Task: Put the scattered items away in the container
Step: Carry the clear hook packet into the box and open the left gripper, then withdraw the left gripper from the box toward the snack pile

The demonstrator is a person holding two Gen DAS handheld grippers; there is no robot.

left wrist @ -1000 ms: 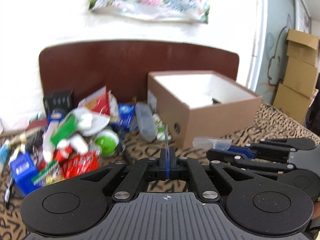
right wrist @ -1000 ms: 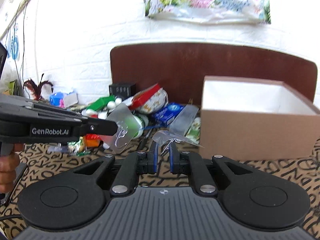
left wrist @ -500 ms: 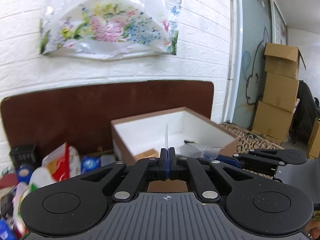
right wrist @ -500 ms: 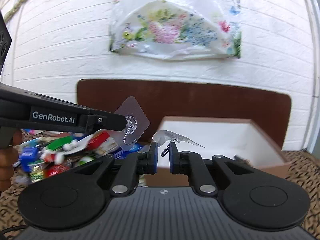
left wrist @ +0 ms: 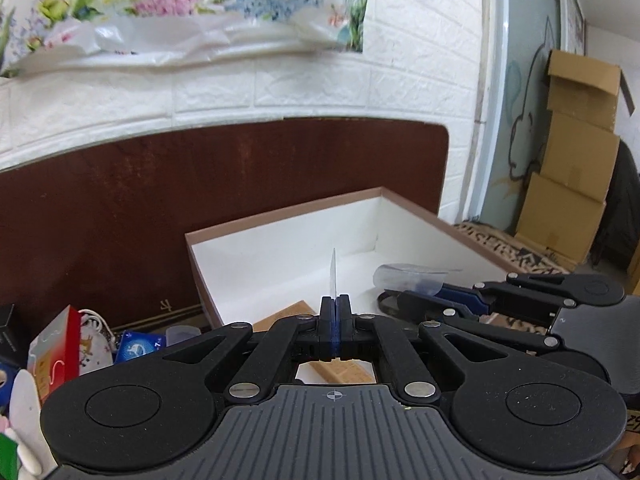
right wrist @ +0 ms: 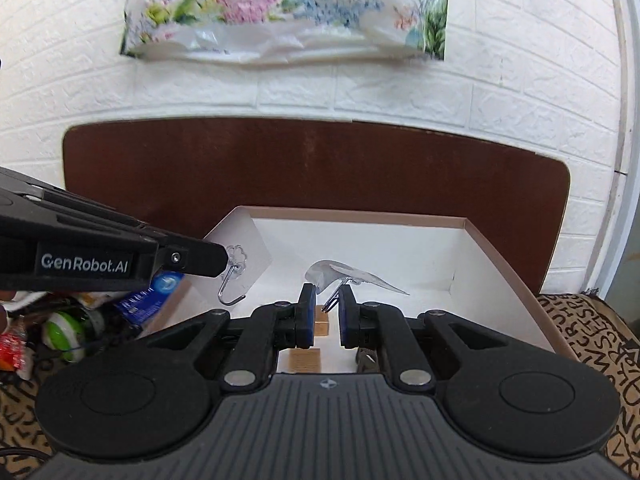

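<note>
A brown cardboard box (left wrist: 280, 216) with a white inside lies just ahead in both views, its rim (right wrist: 360, 214) below the fingertips. My left gripper (left wrist: 335, 304) is shut on a clear adhesive hook (left wrist: 333, 276), seen edge-on as a thin upright sheet over the box. From the right wrist, that left gripper (right wrist: 218, 258) reaches in from the left with its clear square and metal hook (right wrist: 244, 266) hanging at the box's left wall. My right gripper (right wrist: 325, 300) is shut on a second clear hook (right wrist: 352, 276) by its wire. The right gripper (left wrist: 390, 300) also shows beside the left one.
Small brown cardboard pieces (right wrist: 306, 358) lie on the box floor. A pile of packets and bottles (left wrist: 60, 344) sits left of the box on the patterned cloth (right wrist: 600, 340). A dark brown board (left wrist: 200, 180) backs the box. Stacked cartons (left wrist: 572, 184) stand at the far right.
Both grippers have travelled from beside the pile up to the box, each still holding its clear hook. The box now fills the middle of both views, with its inside showing.
</note>
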